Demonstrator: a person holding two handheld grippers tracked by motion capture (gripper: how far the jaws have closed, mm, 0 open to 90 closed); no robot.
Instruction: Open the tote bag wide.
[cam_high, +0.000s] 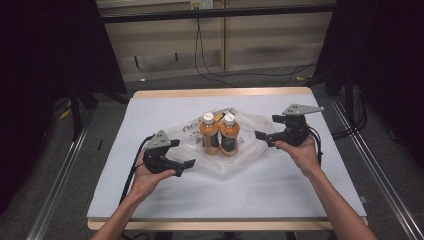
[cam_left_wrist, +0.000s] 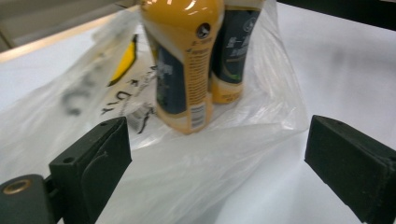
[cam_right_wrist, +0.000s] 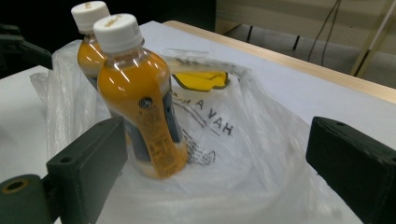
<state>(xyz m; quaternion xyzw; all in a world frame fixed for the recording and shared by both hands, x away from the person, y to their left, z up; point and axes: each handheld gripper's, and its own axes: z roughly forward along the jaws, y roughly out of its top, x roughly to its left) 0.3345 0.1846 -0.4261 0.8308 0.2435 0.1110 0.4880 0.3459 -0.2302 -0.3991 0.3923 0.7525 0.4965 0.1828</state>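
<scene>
Two orange bottles (cam_high: 219, 134) stand upright, side by side and touching, at the centre of the high view, on top of a clear plastic bag (cam_high: 250, 150) that lies spread and crumpled beneath them. White screw caps, dark labels round the middle, glossy orange below and above. In the right gripper view the near bottle hides most of the one behind it; in the left gripper view both bottles are cut off at the top edge, caps out of frame.

The bag is thin, wrinkled film with black lettering and a yellow patch (cam_right_wrist: 201, 80); the print is blurred in the left gripper view and too broken by folds to read whole. It lies on a pale, matt table cover (cam_high: 150, 200), with a light wooden edge showing along the far side.

Left gripper (cam_high: 186, 168) sits lower left of the bottles, jaws wide apart, nothing between them, with the bag's rumpled edge lying just ahead. Right gripper (cam_high: 263, 138) sits to the right of the bottles, jaws likewise spread wide and gripping nothing, near the bag's right fringe. Each carries a grey three-cornered plate and a black cable.

Beyond the table: grey floor, loose black cables (cam_high: 210, 75), dark curtains on both sides, metal rails running along the lower corners.
</scene>
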